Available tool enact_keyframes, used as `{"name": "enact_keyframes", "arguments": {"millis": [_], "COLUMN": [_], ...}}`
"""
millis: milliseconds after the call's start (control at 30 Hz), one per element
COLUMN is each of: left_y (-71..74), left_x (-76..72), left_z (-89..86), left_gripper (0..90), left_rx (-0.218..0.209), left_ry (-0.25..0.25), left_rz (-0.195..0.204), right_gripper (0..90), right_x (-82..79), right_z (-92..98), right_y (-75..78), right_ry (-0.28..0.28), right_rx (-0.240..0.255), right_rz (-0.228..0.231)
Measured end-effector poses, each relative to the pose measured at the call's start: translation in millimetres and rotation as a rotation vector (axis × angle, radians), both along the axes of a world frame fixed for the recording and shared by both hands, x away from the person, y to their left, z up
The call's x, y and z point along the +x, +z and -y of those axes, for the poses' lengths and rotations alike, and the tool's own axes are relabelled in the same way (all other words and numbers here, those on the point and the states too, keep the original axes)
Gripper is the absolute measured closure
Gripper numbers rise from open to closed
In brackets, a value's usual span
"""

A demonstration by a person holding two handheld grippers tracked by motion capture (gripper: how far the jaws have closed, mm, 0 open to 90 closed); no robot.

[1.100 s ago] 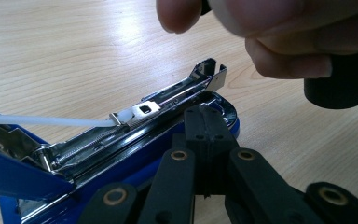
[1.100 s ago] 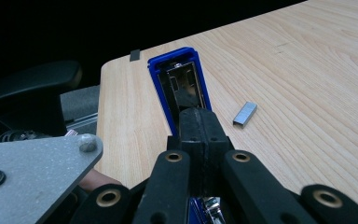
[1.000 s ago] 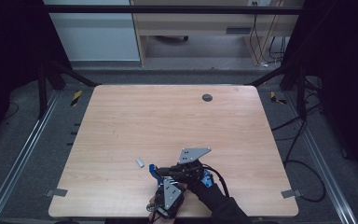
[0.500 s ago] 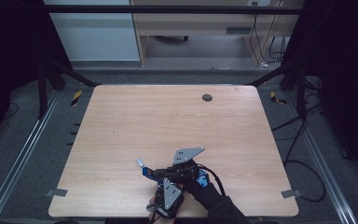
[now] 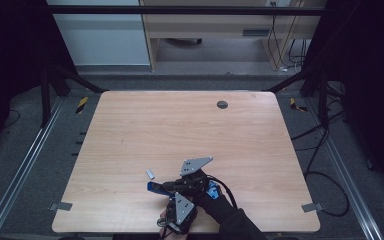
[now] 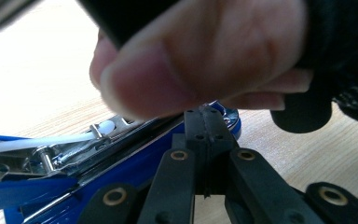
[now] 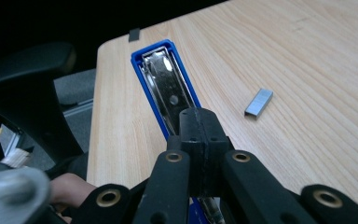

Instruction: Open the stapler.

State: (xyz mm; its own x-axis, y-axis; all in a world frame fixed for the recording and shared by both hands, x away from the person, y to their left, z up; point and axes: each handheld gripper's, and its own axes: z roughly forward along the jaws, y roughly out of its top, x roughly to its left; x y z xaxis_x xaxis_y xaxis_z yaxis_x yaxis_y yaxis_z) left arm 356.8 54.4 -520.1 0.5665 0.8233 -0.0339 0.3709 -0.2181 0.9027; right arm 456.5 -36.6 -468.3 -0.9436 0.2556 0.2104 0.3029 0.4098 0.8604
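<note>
Here's the blue stapler (image 5: 156,187), sitting near the front edge of the table (image 5: 180,125), a little left of centre, and it's hinged open. In the right gripper view its metal staple channel (image 7: 165,86) lies bare, running away from the camera. In the left gripper view the pusher spring and white rod (image 6: 42,142) are exposed alongside the blue body.

Both tools are on it. The right gripper (image 7: 199,122) has its jaws pressed together over the stapler's rear end. Whether any metal is actually pinched between them, I can't tell. The left gripper (image 6: 206,122) is clenched too, tips meeting just beside the blue shell, and again no clear grip is visible. A thumb (image 6: 168,65) looms close over that camera.

Out on the wood, just left of and beyond the stapler, lies a short strip of staples (image 7: 258,102), well clear of both tools.

My read: this is a reload, at the stage where the stapler is held open and steadied. The next move would call for one gripper to let go, open, and pick that strip by its narrow sides, then line it up with the channel.
</note>
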Motion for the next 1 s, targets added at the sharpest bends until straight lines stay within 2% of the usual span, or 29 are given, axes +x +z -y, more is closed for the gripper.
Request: {"name": "enact_keyframes", "arguments": {"millis": [233,600,733,1000], "left_y": [-0.1,-0.1,-0.1,-0.2], "left_x": [0.0,0.1,0.0,-0.1], "left_z": [-0.2,-0.9,-0.7,-0.6], "left_gripper": [89.8,89.8,89.8,89.7], "left_rx": [-0.002,-0.004,-0.003,-0.006], "left_ry": [0.002,0.006,0.009,0.012], "left_rz": [0.0,-0.002,0.0,0.0], "right_gripper": [90.0,90.0,90.0,90.0], "right_x": [2.1,3.8,4.0,2.5], "right_z": [-0.7,-10.6,-11.1,-17.1], "right_y": [-1.4,-4.9,-5.3,-6.2], "right_ry": [0.0,0.004,0.002,0.004], "right_rx": [-0.004,-0.063,-0.066,-0.11], "right_rz": [-0.018,-0.032,-0.038,-0.009]}}
